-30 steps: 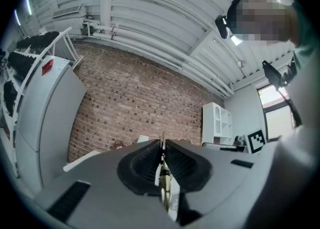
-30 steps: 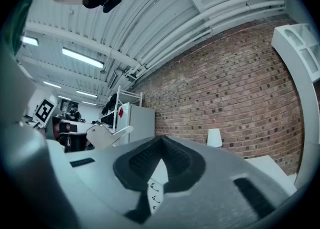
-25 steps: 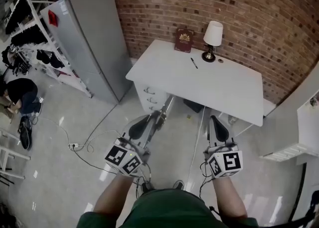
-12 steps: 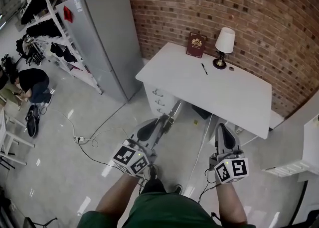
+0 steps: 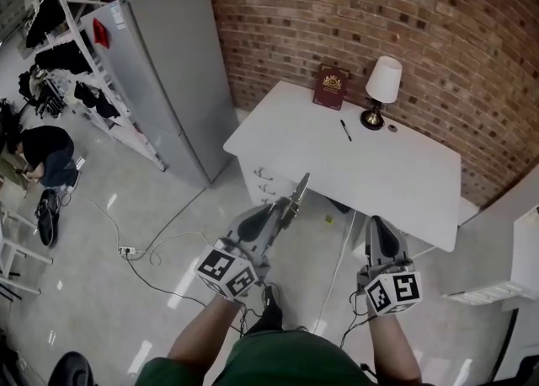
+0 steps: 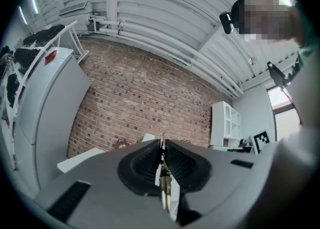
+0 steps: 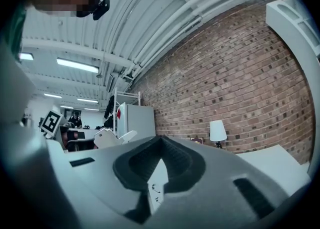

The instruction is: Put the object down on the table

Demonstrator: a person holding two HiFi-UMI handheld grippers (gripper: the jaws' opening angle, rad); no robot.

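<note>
My left gripper (image 5: 280, 212) is shut on a thin, flat, pale strip (image 5: 297, 190) that sticks out past its fingertips toward the white table (image 5: 379, 169). In the left gripper view the strip (image 6: 162, 170) stands edge-on between the closed black pads (image 6: 142, 165). The strip's tip is level with the table's near edge, above the drawer unit (image 5: 259, 180). My right gripper (image 5: 378, 226) is shut with nothing in it, held over the floor just before the table's front edge. Its pads meet in the right gripper view (image 7: 161, 142).
On the table's far side stand a dark red book (image 5: 331, 88), a white-shaded lamp (image 5: 381, 81), a pen (image 5: 345, 130) and a small round thing (image 5: 393, 129). A tall grey cabinet (image 5: 168, 64) stands left. Cables (image 5: 143, 249) lie on the floor. A person (image 5: 38, 152) crouches far left.
Both grippers have come slightly closer to the table, and the strip's tip now reaches the table's near edge. Both stay shut.
</note>
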